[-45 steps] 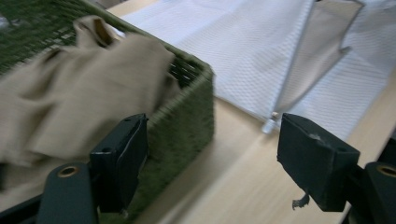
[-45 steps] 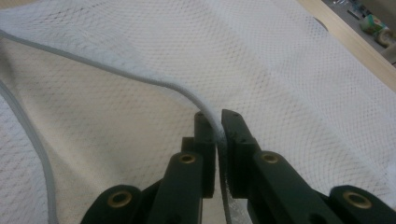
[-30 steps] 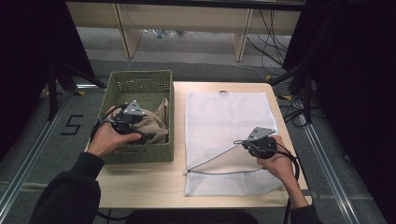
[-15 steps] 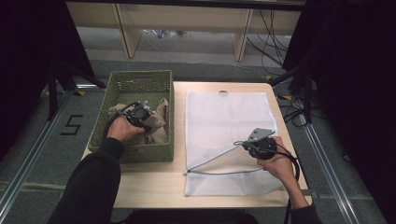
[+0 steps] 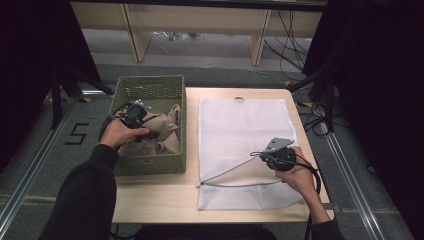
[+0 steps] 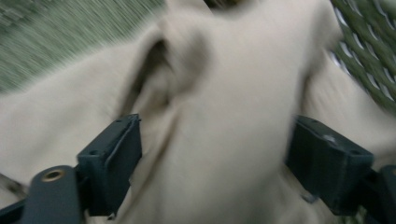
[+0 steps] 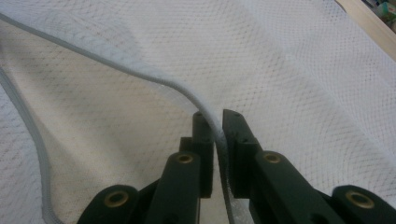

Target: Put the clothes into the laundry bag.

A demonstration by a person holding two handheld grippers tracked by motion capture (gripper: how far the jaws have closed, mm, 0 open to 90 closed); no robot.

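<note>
One green basket [image 5: 150,162] stands at the left edge of the one tabletop [image 5: 165,197]. One beige garment [image 5: 160,135] lies bunched in that basket. One white mesh bag [image 5: 240,125] lies flat on the tabletop, with one zipper edge [image 5: 225,172] lifted open. Two grippers are in hand: the left gripper [image 5: 150,134] and the right gripper [image 5: 261,156], each with two black fingers [image 6: 109,161]. Two hands and two dark sleeves come in.
</note>
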